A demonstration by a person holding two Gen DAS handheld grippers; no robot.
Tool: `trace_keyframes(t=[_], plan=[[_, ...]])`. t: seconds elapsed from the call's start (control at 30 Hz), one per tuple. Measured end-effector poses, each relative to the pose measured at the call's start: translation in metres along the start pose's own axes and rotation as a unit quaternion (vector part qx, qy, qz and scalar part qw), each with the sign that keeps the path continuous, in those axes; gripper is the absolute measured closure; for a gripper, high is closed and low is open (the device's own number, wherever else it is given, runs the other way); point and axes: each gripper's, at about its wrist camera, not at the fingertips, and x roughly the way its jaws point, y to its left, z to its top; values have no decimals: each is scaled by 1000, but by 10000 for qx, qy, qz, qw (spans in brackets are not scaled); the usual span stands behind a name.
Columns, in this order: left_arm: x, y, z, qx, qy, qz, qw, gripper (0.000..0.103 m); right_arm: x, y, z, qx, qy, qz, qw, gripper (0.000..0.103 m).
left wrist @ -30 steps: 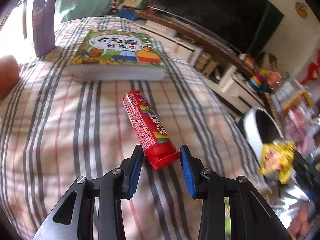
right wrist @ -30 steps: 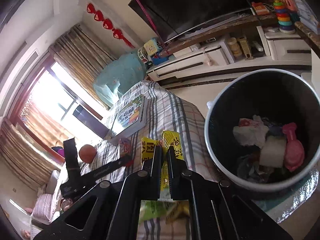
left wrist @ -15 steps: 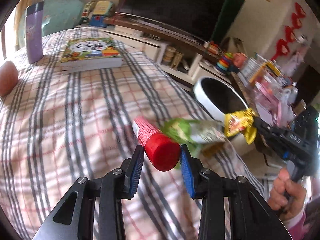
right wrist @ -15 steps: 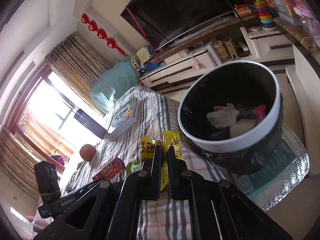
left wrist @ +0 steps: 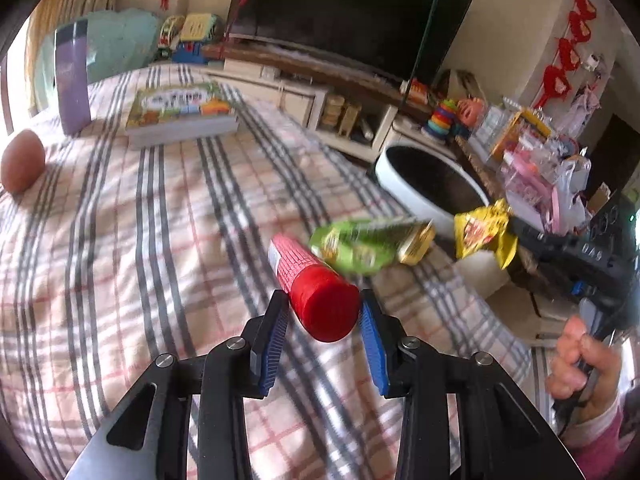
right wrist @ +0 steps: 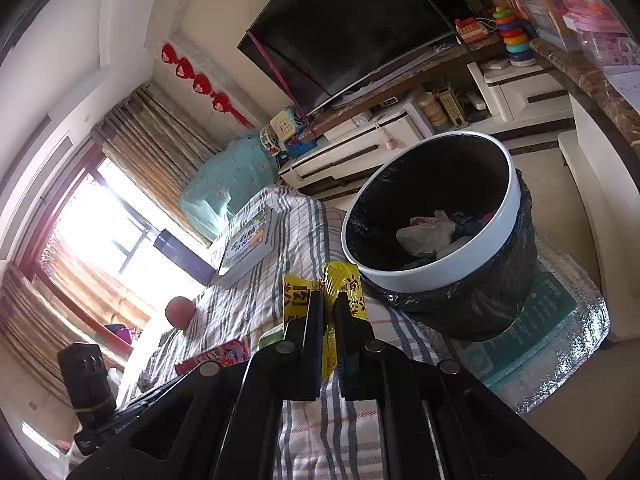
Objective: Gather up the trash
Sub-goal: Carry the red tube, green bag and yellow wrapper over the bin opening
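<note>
My left gripper [left wrist: 322,312] is shut on a red candy tube [left wrist: 316,288], its blue pads pressing the capped end; the tube hangs above the plaid bed [left wrist: 140,240]. A green wrapper [left wrist: 360,246] lies near the bed's edge just beyond it. My right gripper [right wrist: 329,300] is shut on a yellow wrapper [right wrist: 344,284], held over the bed corner short of the bin. The white-rimmed bin [right wrist: 440,272] with a black liner holds several scraps. In the left wrist view, the yellow wrapper [left wrist: 484,232] hangs in front of the bin [left wrist: 408,196].
A picture book [left wrist: 180,116], a purple bottle [left wrist: 72,80] and a reddish ball [left wrist: 22,160] rest at the bed's far side. A TV [right wrist: 360,28] and low cabinets stand behind the bin. A silver mat [right wrist: 560,340] lies under it. A person's hand [left wrist: 580,360] grips the right tool.
The red tube was lying on the bed between my left pads; now it is lifted and carried right, toward the bin. The right gripper drew back from over the bin, still holding the yellow wrapper.
</note>
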Motion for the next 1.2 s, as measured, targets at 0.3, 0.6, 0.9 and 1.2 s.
trace_keyframes(t=[0.3, 0.6, 0.9, 1.2], plan=[[34, 6, 8, -106, 423, 499, 9978, 45, 6, 2, -17, -76, 328, 70, 9994, 98], [48, -9, 5, 235, 344, 320, 9986, 74, 12, -2, -31, 10, 495, 40, 9988, 98], [35, -37, 4, 433, 287, -372, 9980, 74, 2, -8, -26, 63, 373, 26, 9993, 98], [87, -74, 22, 849, 720, -914, 9896, 74, -8, -21, -20, 186, 245, -115, 9995, 98]])
